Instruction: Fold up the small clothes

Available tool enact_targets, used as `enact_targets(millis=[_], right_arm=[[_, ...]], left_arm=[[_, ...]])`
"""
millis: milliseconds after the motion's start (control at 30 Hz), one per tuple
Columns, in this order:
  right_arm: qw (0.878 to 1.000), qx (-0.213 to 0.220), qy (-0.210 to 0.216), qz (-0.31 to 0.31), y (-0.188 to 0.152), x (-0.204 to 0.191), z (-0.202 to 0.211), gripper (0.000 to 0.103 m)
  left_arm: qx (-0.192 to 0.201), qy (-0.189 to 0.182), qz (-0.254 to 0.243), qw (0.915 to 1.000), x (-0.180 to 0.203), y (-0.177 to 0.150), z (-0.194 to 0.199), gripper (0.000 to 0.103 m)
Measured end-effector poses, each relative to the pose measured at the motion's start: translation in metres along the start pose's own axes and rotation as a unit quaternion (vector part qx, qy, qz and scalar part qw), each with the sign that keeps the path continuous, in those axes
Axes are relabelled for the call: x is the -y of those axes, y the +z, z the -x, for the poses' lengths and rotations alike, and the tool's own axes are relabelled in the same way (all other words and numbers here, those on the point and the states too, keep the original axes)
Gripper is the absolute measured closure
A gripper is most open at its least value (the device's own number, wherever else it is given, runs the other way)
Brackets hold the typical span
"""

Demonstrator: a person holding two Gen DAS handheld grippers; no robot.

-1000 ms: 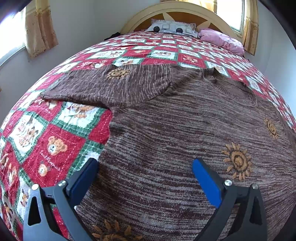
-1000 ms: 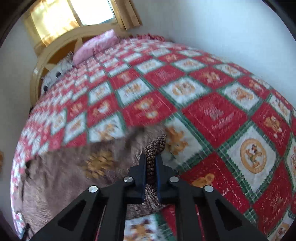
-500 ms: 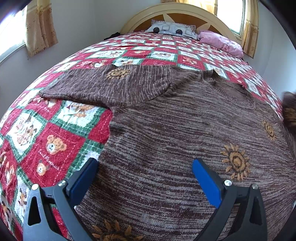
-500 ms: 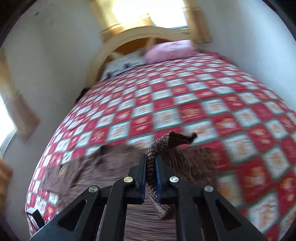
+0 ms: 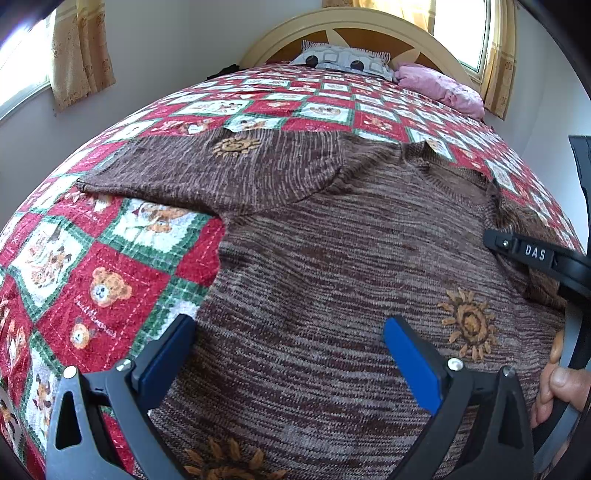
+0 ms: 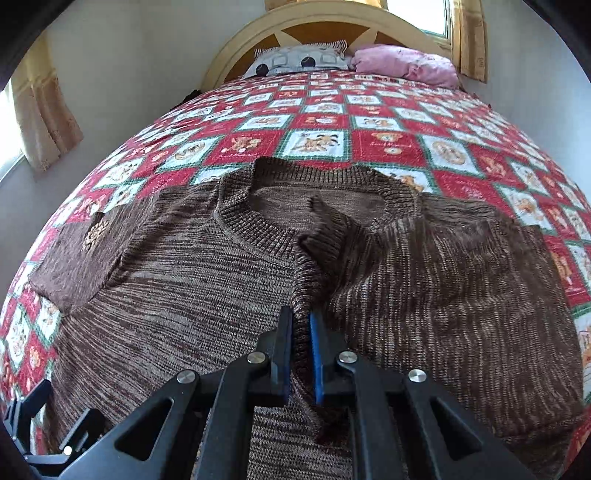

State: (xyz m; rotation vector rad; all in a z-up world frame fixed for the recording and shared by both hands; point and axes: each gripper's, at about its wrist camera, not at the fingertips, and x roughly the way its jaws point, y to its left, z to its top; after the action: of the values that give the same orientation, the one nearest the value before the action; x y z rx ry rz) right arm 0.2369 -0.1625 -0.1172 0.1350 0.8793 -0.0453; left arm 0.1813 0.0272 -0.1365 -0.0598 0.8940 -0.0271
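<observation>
Bed with a red, green and white teddy-bear patchwork quilt (image 5: 122,280) fills both views, arched wooden headboard (image 6: 332,33) at top centre, curtains (image 5: 79,51) upper left.

Brown marled knit sweater with orange sun motifs (image 5: 332,295) lies flat on the quilt, centre to right of the left wrist view. One sleeve (image 5: 207,173) still spread out to the upper left of that frame. Other sleeve (image 6: 321,251) is folded in across the chest, cuff end pinched in the right tool.

Left tool (image 5: 291,358): jaws wide, nothing between them, hovering over the sweater's lower body, bottom centre of frame.

Right tool (image 6: 301,347): jaws narrow and opening, sleeve knit between the blue pads, bottom centre of the right wrist view. Its black body and a hand (image 5: 557,380) show at the right edge of the left wrist view.

Step, as I read it: drop the folded sleeve. To do it well:
- lay the cuff flat on the body before letting go fully, no twist
- keep the sleeve edge parallel to the side seam
- back out along the fingers so pads don't drag the knit
- then the spread sleeve likely mirrors it
</observation>
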Motion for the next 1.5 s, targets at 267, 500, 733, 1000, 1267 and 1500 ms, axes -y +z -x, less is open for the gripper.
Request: enact_targets(millis=[267, 500, 733, 1000, 1267, 1500], right_arm=[[0.988, 0.088, 0.119, -0.052, -0.001, 0.034, 0.065, 0.048], [0.999, 0.022, 0.001, -0.039, -0.022, 0.071, 0.046, 0.074], [0.995, 0.057, -0.074, 0.032, -0.033, 0.044, 0.049, 0.069], [0.996, -0.015, 0.064, 0.054, -0.035, -0.001, 0.023, 0.069], [0.99, 0.009, 0.104, 0.091, -0.033, -0.01, 0.032, 0.043], [0.992, 0.006, 0.122, 0.034, -0.037, 0.006, 0.028, 0.043]], left_arm=[[0.0, -0.001, 0.001, 1.0, 0.0, 0.0, 0.0, 0.0], [-0.001, 0.002, -0.001, 1.0, 0.0, 0.0, -0.001, 0.0], [-0.002, 0.003, -0.002, 1.0, 0.001, 0.001, -0.002, 0.0], [-0.002, 0.001, -0.001, 1.0, 0.0, 0.0, -0.002, 0.0], [-0.002, -0.005, 0.001, 1.0, -0.001, 0.001, -0.001, 0.0], [0.03, -0.035, 0.121, 0.9916, -0.075, 0.026, 0.019, 0.0]])
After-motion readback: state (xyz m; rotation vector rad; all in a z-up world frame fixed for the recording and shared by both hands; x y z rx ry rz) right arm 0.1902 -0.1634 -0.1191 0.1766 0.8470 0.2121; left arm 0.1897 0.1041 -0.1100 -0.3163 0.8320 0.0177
